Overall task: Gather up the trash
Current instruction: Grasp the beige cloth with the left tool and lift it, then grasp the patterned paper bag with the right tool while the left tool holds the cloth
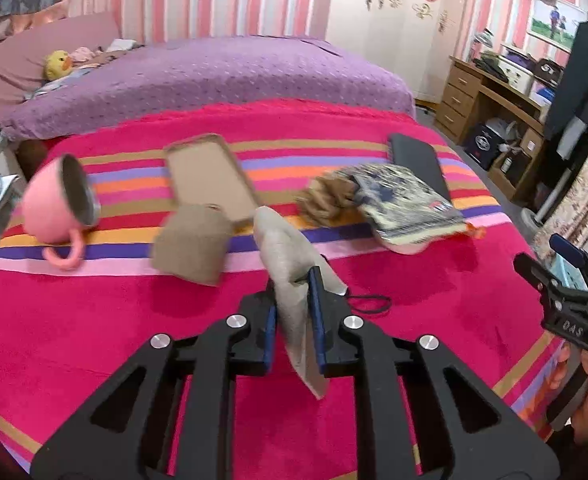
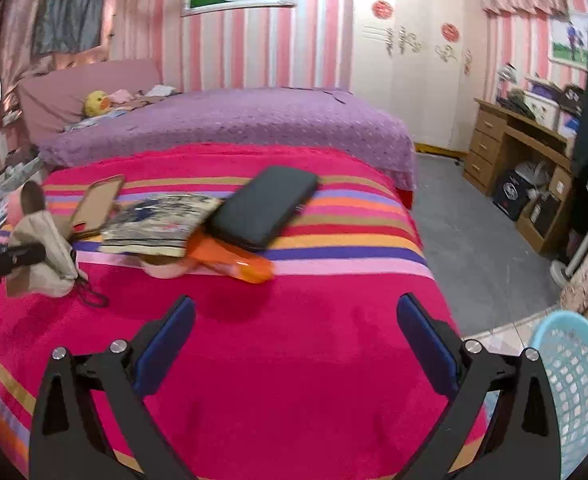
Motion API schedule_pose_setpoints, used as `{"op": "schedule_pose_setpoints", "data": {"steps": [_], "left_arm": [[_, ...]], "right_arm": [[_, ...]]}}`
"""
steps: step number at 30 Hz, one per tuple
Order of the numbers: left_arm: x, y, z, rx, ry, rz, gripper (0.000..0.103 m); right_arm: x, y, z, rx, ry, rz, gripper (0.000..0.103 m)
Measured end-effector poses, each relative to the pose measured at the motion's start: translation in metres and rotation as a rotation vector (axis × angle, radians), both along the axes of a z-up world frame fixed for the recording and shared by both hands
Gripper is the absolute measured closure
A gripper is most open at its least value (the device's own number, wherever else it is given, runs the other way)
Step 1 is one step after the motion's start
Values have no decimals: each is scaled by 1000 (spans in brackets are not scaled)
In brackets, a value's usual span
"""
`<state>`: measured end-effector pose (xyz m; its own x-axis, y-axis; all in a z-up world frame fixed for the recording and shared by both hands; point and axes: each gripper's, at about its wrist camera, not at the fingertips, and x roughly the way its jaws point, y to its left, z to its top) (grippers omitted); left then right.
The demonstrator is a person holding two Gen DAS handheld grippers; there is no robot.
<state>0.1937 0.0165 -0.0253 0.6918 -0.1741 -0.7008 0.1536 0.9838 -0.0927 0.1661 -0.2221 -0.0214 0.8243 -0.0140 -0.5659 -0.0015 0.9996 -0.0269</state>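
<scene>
over the striped blanket [image 1: 94, 320] your left gripper [image 1: 294, 304] is clamped on the beige paper scrap [image 1: 290, 264] — pickup step looks done. next, carry it to the blue basket [image 2: 574, 392] at your right; right gripper [image 2: 294, 344] gapes wide, empty.

Motion blur smears the pink cup [image 1: 60, 200] at 9 o'clock and the patterned pouch [image 1: 408, 204] at 2 o'clock, the blue basket [image 2: 574, 392] is cut off by the frame edge at 4 o'clock, and the black phone [image 2: 264, 208] hides part of the orange wrapper [image 2: 234, 260].
</scene>
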Motion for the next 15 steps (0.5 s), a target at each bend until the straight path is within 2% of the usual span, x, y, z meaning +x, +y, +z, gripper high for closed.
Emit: {"op": "schedule_pose_setpoints", "data": {"steps": [4, 9, 15], "left_arm": [[5, 31, 6, -22, -8, 60, 91], [13, 61, 4, -22, -9, 117, 91], [19, 94, -4, -80, 17, 172, 91]], "right_arm": [[8, 31, 2, -32, -2, 51, 5], [27, 70, 2, -127, -5, 83, 5], [56, 107, -10, -249, 45, 123, 5]]}}
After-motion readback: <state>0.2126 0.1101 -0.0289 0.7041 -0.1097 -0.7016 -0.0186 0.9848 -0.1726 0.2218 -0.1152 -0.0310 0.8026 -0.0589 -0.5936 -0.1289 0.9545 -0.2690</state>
